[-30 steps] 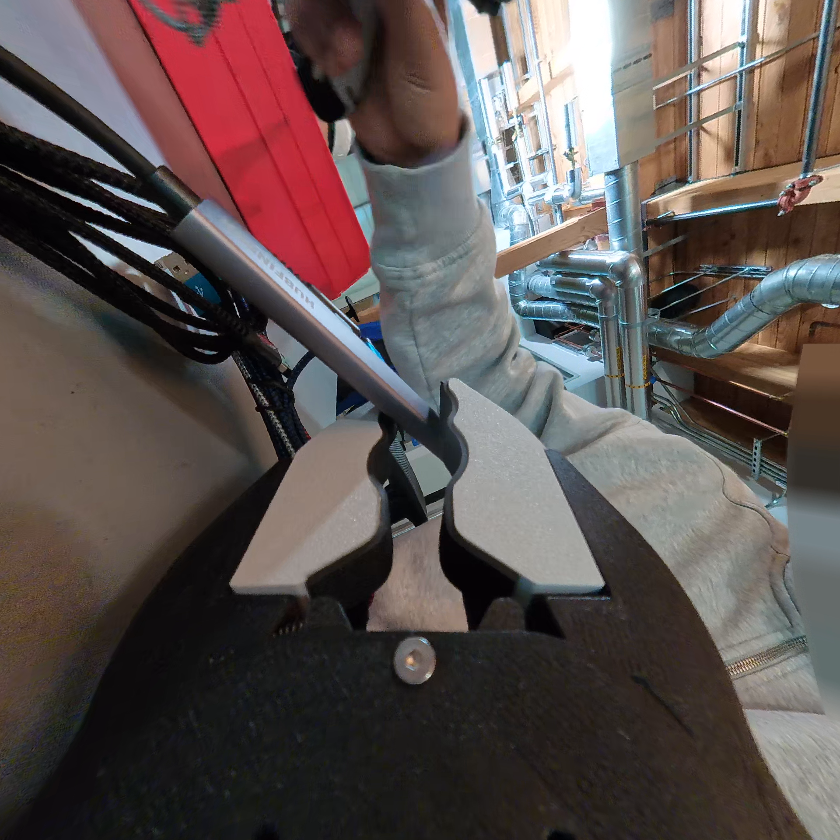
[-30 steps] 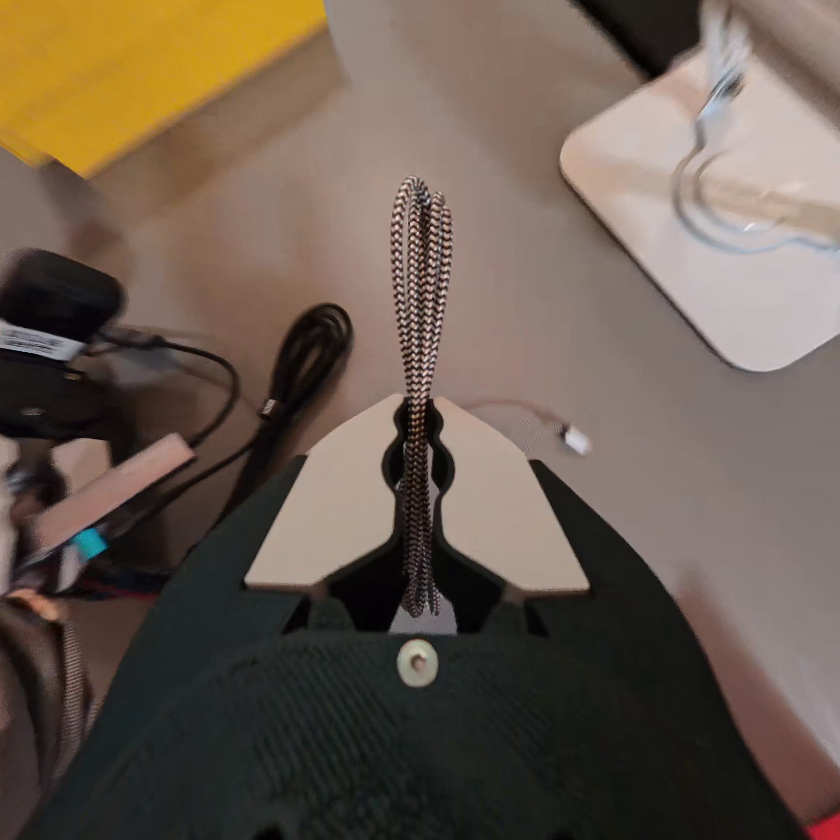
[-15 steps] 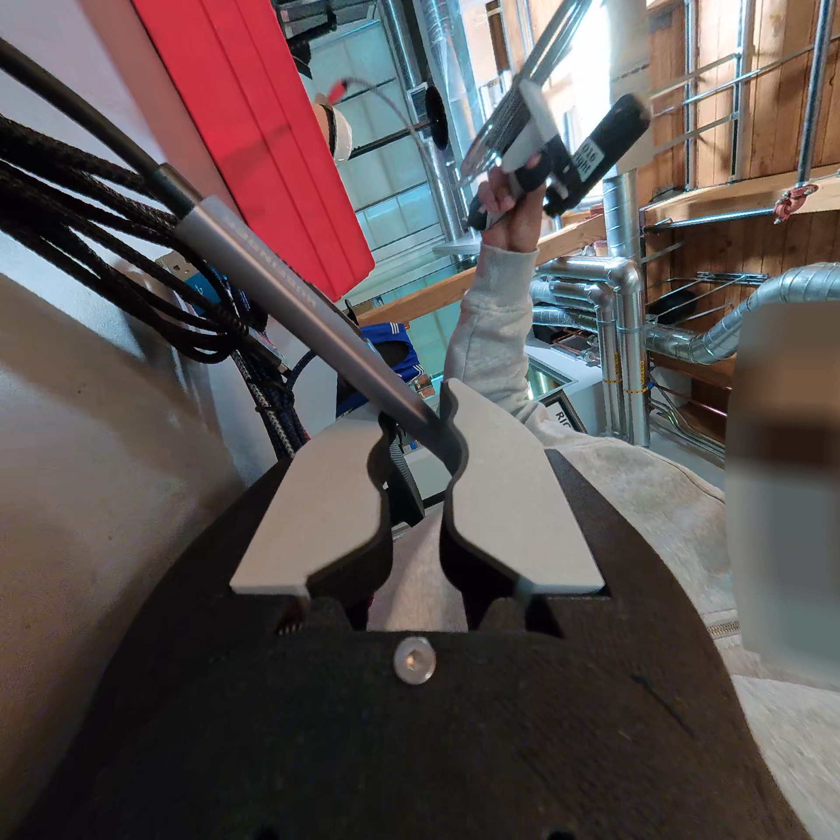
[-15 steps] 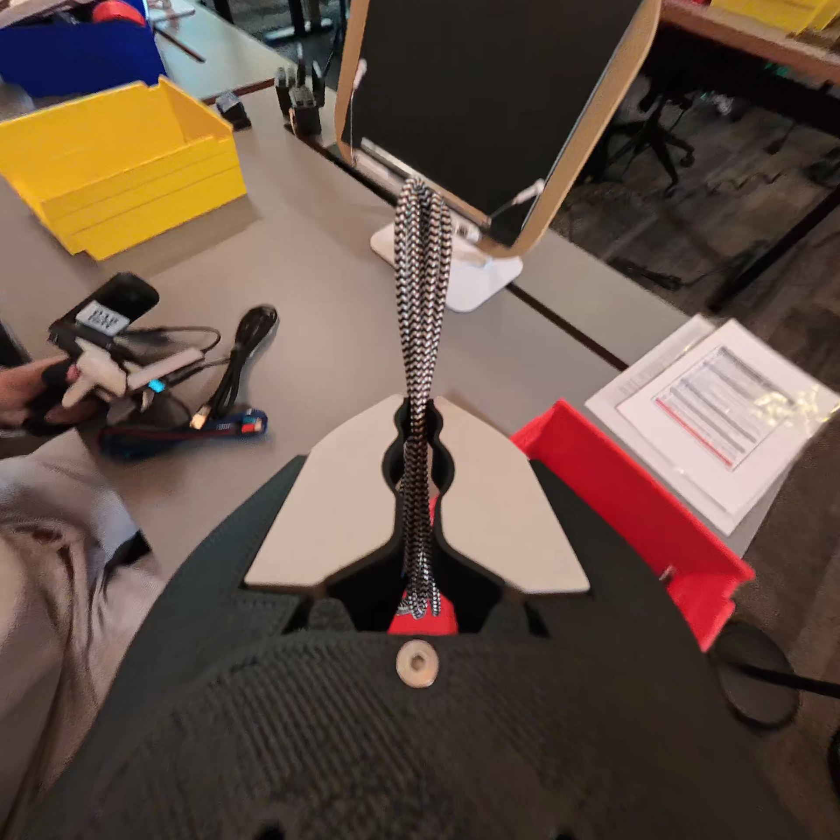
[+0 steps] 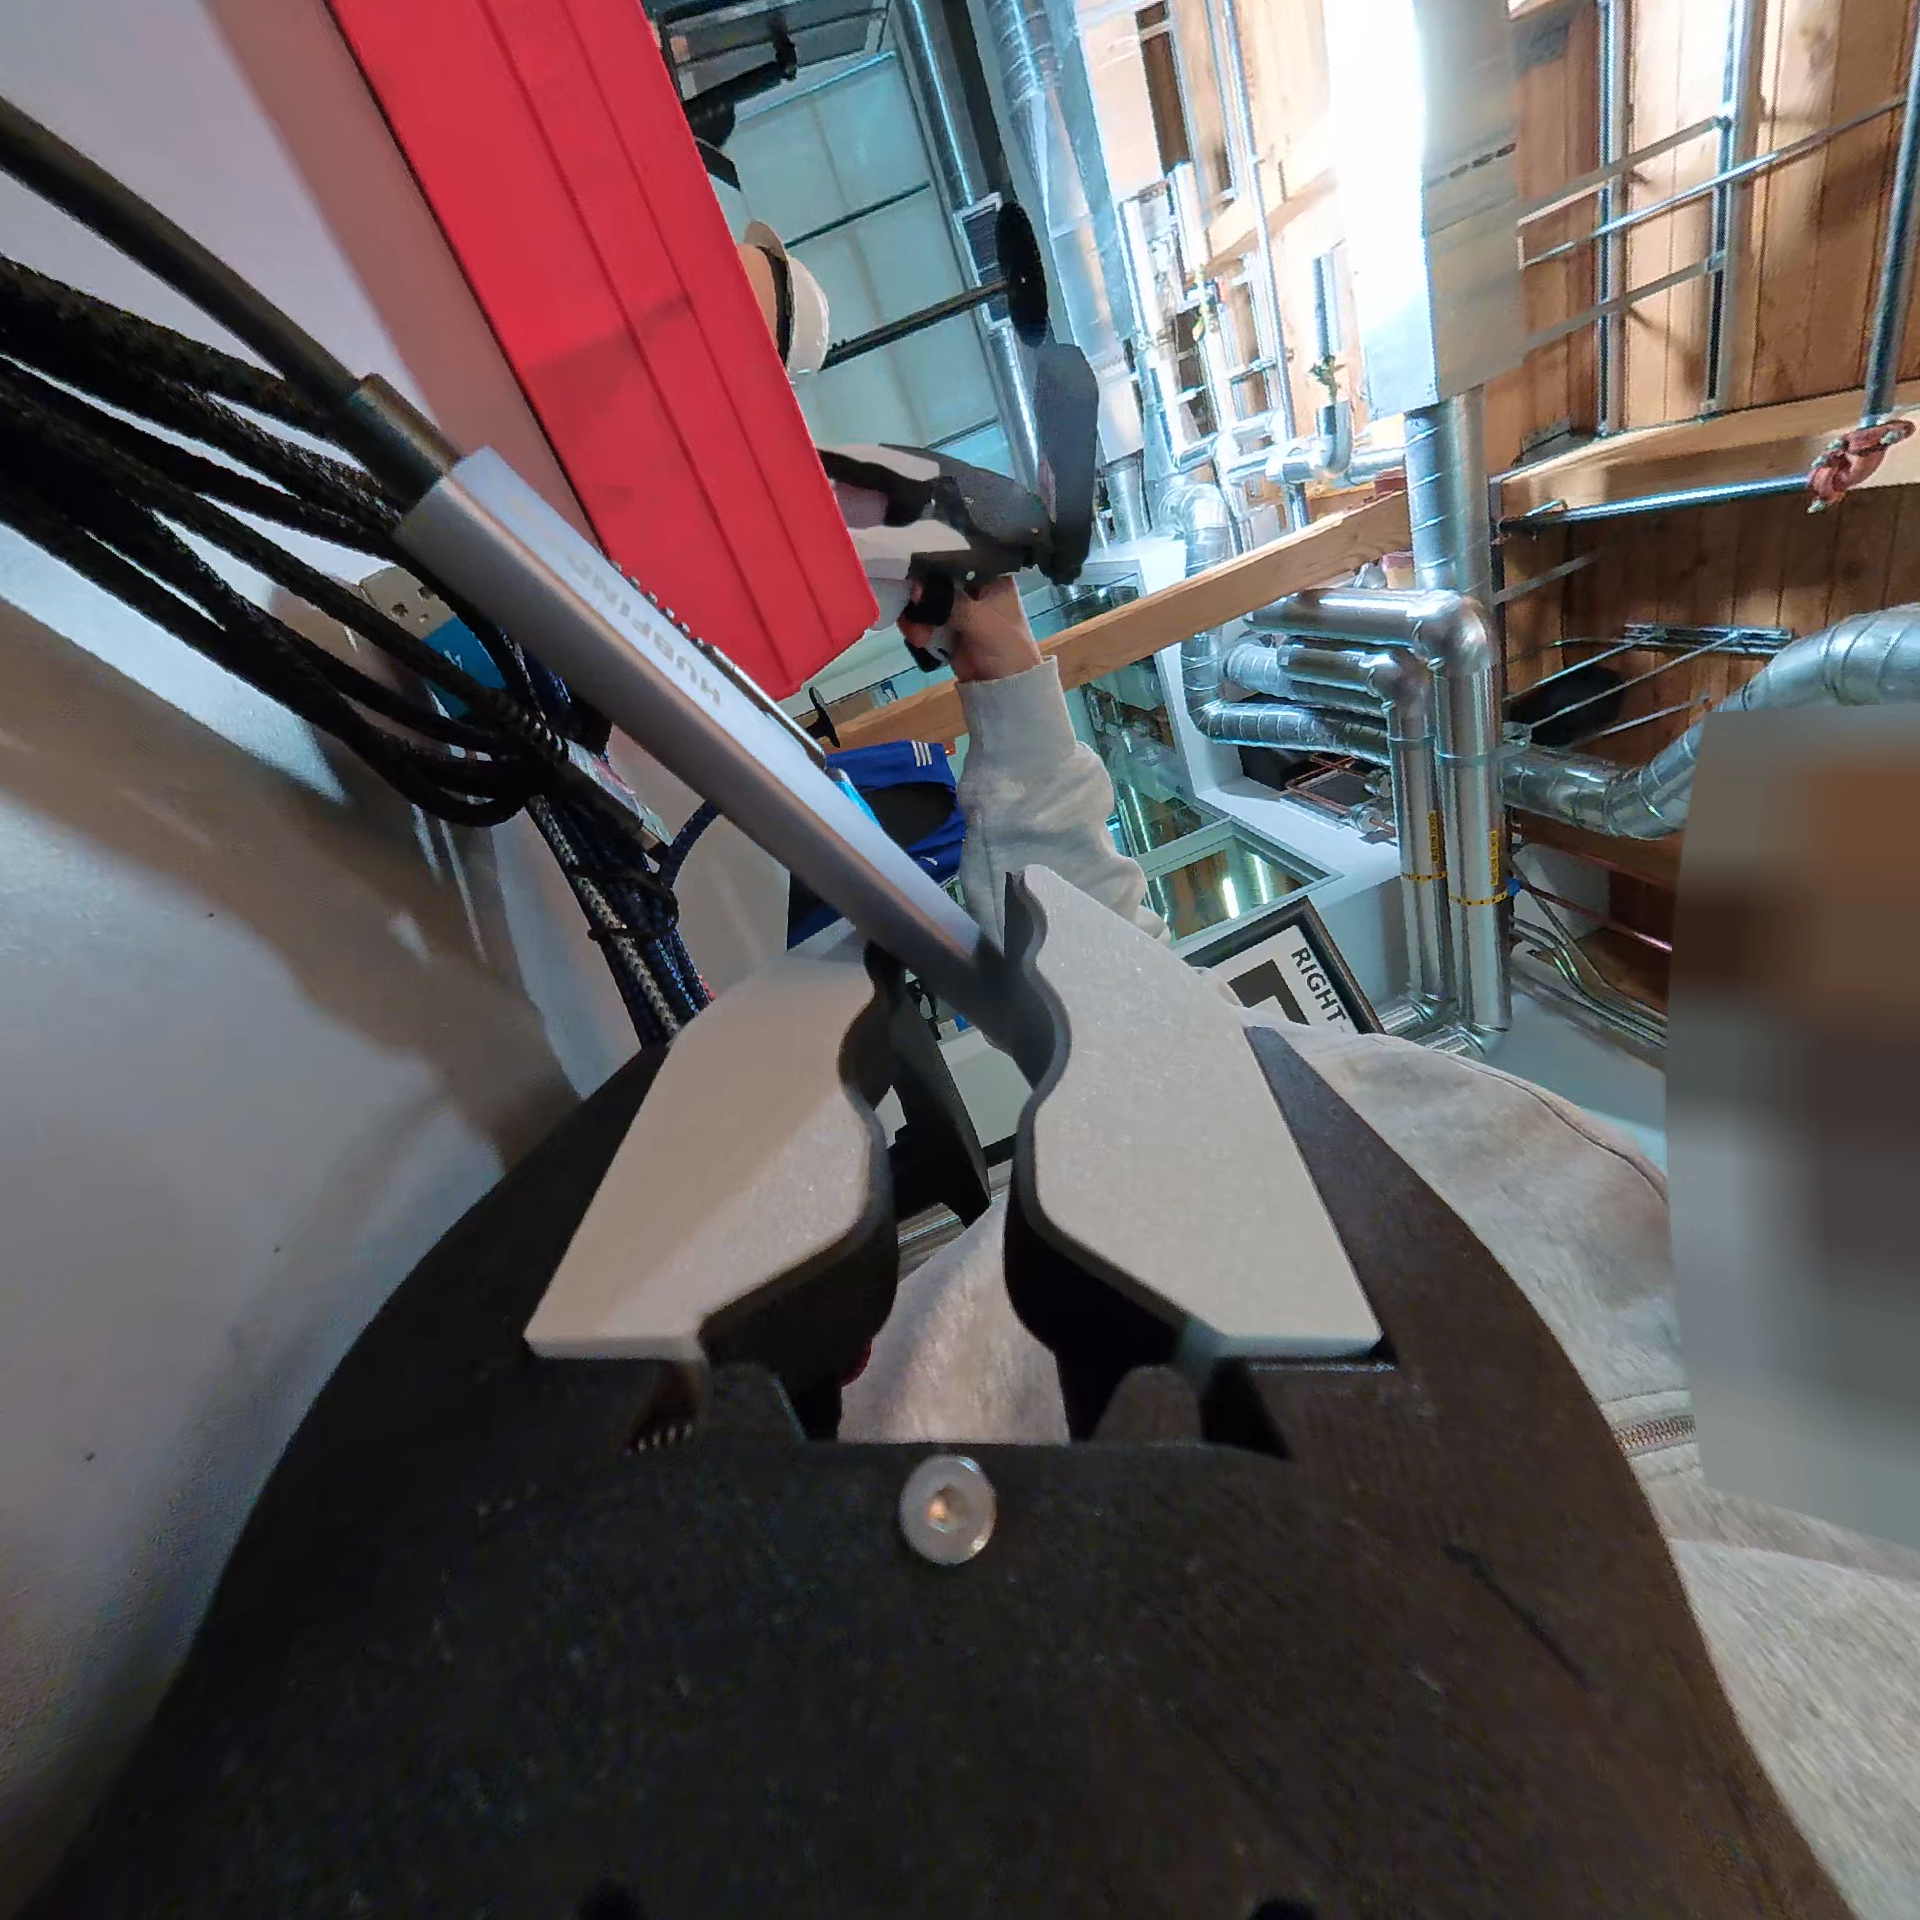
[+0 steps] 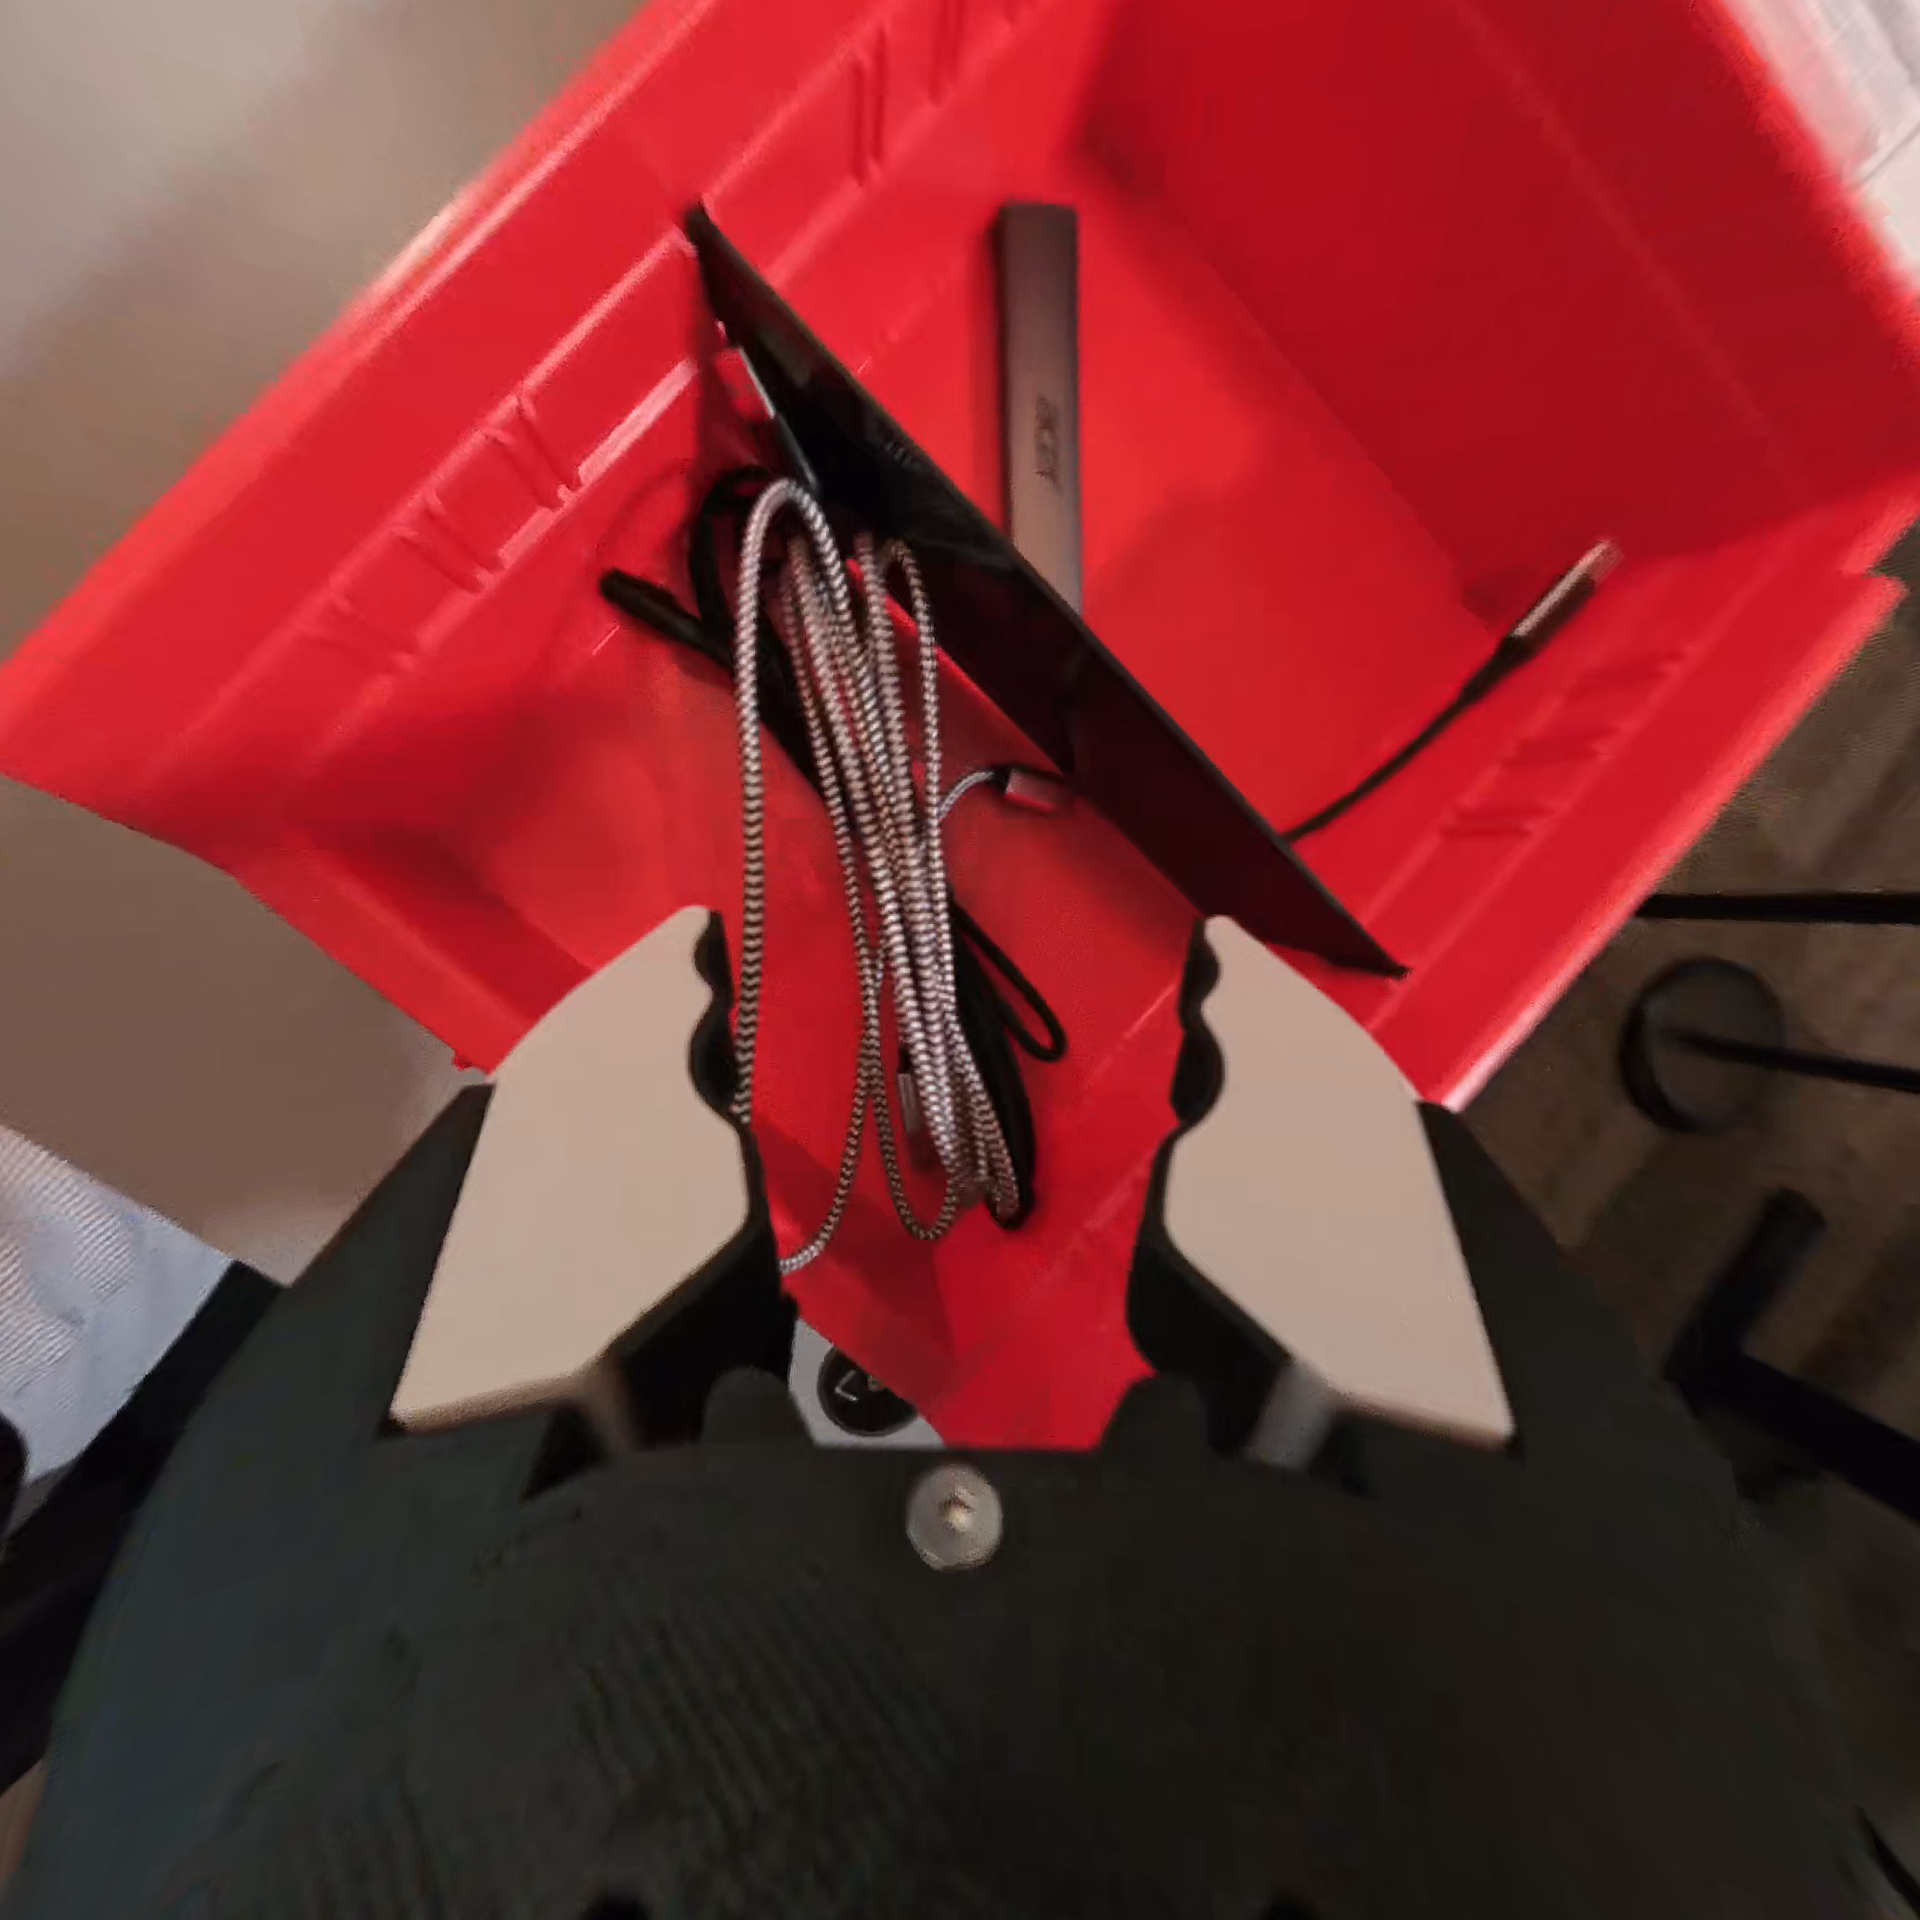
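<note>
Two grippers show. Below the right gripper (image 6: 951, 1049) sits a red bin (image 6: 436, 582); a braided cable (image 6: 883, 883) lies inside, near the left fingertip, beside a black divider (image 6: 1039, 665) and a grey hub (image 6: 1039, 416). Its jaws stand wide apart, holding nothing. The left gripper (image 5: 951, 997) is nearly closed, pinching the end of a silver hub (image 5: 665, 696) trailing black cables (image 5: 260, 582). Only the left view shows the table (image 5: 208, 1039) edge-on, the bin's outer wall and the other hand (image 5: 987, 634).
</note>
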### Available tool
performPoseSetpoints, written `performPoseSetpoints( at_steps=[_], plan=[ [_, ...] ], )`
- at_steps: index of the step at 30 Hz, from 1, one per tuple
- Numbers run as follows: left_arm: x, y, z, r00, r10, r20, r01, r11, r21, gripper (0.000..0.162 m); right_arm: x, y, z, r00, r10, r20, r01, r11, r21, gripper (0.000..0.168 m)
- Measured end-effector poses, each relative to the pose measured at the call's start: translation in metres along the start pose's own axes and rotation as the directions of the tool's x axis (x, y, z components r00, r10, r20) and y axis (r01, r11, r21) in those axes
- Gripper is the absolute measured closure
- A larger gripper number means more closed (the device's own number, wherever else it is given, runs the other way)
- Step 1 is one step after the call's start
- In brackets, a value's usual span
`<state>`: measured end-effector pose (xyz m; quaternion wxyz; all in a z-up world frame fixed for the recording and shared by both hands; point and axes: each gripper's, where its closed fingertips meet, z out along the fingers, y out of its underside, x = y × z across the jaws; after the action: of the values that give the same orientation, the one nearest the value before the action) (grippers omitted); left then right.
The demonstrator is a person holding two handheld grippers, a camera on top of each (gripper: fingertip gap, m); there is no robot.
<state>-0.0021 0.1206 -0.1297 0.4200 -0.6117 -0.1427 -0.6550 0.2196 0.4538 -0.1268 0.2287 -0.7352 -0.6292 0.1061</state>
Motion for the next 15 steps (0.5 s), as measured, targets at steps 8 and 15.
performPoseSetpoints(
  at_steps=[8,15],
  plan=[
    [0.0,0.0,0.0,1.0,-0.001,-0.003,0.001,1.0,-0.003,0.143,-0.1,-0.117,-0.067,0.991,-0.111,0.075,0.066,0.89,0.451,0.115],
    [0.001,0.0,0.0,1.0,0.011,-0.007,-0.011,1.0,-0.004,0.143,-0.301,-0.171,-0.028,0.865,-0.302,0.402,-0.07,0.72,0.69,0.133]
  ],
)
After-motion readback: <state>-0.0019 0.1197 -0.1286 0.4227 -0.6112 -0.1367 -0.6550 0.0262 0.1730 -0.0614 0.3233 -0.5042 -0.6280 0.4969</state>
